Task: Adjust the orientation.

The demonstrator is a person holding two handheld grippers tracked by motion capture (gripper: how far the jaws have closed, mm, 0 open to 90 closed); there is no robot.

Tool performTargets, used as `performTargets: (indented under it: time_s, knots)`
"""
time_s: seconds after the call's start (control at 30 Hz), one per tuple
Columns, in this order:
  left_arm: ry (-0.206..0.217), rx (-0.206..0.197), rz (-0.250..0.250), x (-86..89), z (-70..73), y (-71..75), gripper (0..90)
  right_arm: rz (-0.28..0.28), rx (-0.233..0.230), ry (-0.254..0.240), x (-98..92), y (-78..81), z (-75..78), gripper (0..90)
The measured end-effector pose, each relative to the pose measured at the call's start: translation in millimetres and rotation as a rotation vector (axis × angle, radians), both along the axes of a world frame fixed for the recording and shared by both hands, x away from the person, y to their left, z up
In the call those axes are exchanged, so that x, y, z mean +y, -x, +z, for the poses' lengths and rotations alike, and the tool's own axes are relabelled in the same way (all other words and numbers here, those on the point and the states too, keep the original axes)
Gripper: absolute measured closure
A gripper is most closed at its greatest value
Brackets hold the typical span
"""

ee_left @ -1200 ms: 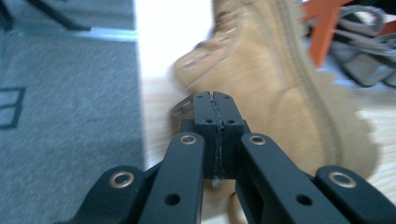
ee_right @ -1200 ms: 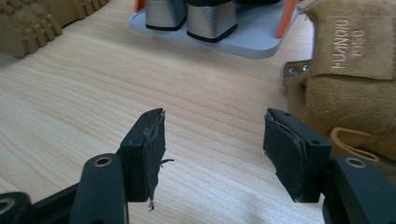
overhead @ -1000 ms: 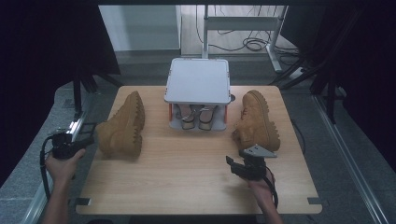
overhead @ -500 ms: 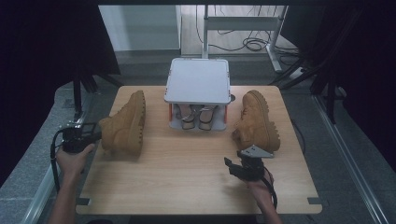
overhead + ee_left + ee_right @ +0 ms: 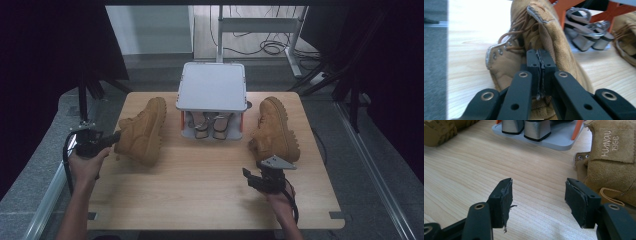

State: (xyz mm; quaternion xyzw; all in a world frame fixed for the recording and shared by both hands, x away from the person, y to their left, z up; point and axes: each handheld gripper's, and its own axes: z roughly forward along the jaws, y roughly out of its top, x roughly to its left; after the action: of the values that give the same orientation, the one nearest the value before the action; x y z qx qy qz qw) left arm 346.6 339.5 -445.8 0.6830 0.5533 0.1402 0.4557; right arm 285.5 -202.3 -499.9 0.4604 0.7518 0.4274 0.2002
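while the left hand-held gripper (image 5: 114, 139) stayed clamped on the back collar of the left boot (image 5: 142, 131), its jaws were pressed together on the thin tan edge with almost no gap, as the left gripper view (image 5: 540, 67) showed. that boot (image 5: 544, 42) stretched away from the jaws, its laces and eyelets just left of the pads, and it leaned over on the table (image 5: 200, 185) rather than standing square on its sole. beyond it and to the right in that view sat the grey rack (image 5: 212, 87) with orange legs, a pair of silver heeled shoes (image 5: 586, 37) under its top. the right hand-held gripper (image 5: 252, 179) rested low over the table with its jaws wide apart and nothing between them; in the right gripper view (image 5: 540, 195) bare wood showed in the gap. the right boot (image 5: 274, 129) stood just beyond and to the right of those jaws, its heel tab with stamped lettering (image 5: 610, 143) close to the right pad yet apart from it. the silver heels (image 5: 524, 128) on the rack's lower shelf lay straight ahead of that gripper.
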Motion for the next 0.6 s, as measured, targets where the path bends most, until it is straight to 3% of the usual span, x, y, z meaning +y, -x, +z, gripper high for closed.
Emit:
performTargets:
  time_s: [0.03, 0.1, 0.13, 0.17, 0.2, 0.23, 0.27, 0.3, 0.4, 0.6]
  knots:
    - [-0.003, 0.002, -0.009, -4.3, 1.7, -2.4, 87.5, -0.001, 0.001, -0.001, -0.1, 0.1, 0.0, 39.5]
    - [-0.047, 0.038, -0.021, -12.7, -0.5, -8.6, 87.2, -0.001, 0.001, 0.0, -0.4, 0.3, -0.1, 39.5]
    - [-0.046, 0.052, -0.036, -17.0, -4.1, -12.6, 87.2, -0.001, 0.0, 0.0, -0.6, 0.4, -0.1, 39.5]
    - [0.011, 0.031, -0.064, -19.6, -6.5, -15.2, 89.3, 0.0, -0.001, 0.001, -1.0, 0.3, -0.2, 39.5]
    - [0.029, 0.032, -0.072, -24.0, -5.5, -17.8, 89.5, -0.001, -0.002, 0.0, -1.5, 0.4, -0.1, 39.4]
    - [0.0, 0.033, -0.066, -28.5, -4.1, -19.0, 89.7, -0.005, -0.001, 0.002, -2.5, 0.7, 0.2, 39.5]
    - [-0.068, 0.035, -0.063, -38.8, -2.5, -21.3, 89.7, -0.006, -0.003, -0.002, -3.2, 0.6, 0.0, 39.5]
    - [-0.083, 0.039, -0.069, -43.9, -2.2, -23.0, 89.6, -0.012, -0.002, -0.004, -4.6, 0.8, 0.2, 39.5]
    - [-0.061, 0.03, -0.098, -53.0, 0.4, -25.5, 89.5, -0.015, -0.004, -0.002, -7.2, 1.3, 0.4, 39.5]
    - [-0.094, 0.02, -0.153, -79.0, 6.9, -29.0, 89.3, -0.025, -0.005, -0.006, -10.6, 2.0, 0.3, 39.4]
